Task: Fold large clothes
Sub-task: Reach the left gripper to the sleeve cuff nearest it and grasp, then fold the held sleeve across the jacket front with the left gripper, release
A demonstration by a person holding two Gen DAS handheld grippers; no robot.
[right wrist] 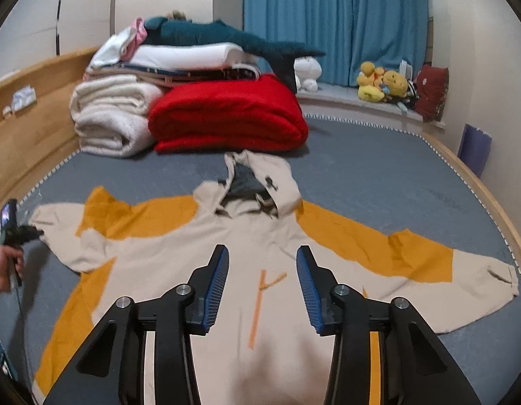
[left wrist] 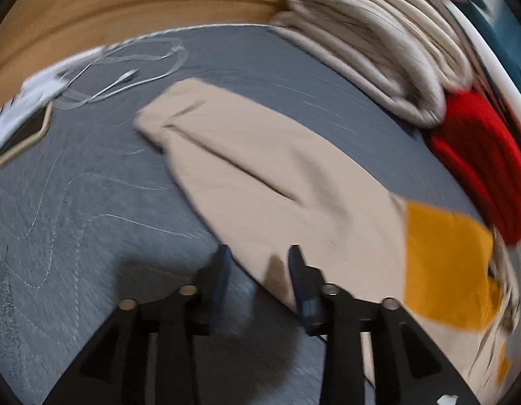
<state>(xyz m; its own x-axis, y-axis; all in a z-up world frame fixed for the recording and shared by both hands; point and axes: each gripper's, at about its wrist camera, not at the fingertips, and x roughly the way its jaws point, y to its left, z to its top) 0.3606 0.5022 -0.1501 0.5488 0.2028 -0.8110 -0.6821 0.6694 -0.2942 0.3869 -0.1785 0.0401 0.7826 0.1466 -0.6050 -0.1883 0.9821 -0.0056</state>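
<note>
A beige and mustard hooded jacket lies spread flat, front up, on the grey bed cover, sleeves out to both sides. My right gripper is open and empty above the jacket's chest. My left gripper is open and empty just above the edge of the jacket's left sleeve; the view is blurred by motion. The left gripper also shows in the right wrist view, at the cuff of that sleeve.
A folded red blanket, a rolled cream blanket and stacked bedding sit at the head of the bed. A wooden bed rail runs along the left. White cables lie beyond the sleeve cuff. Plush toys sit on the window ledge.
</note>
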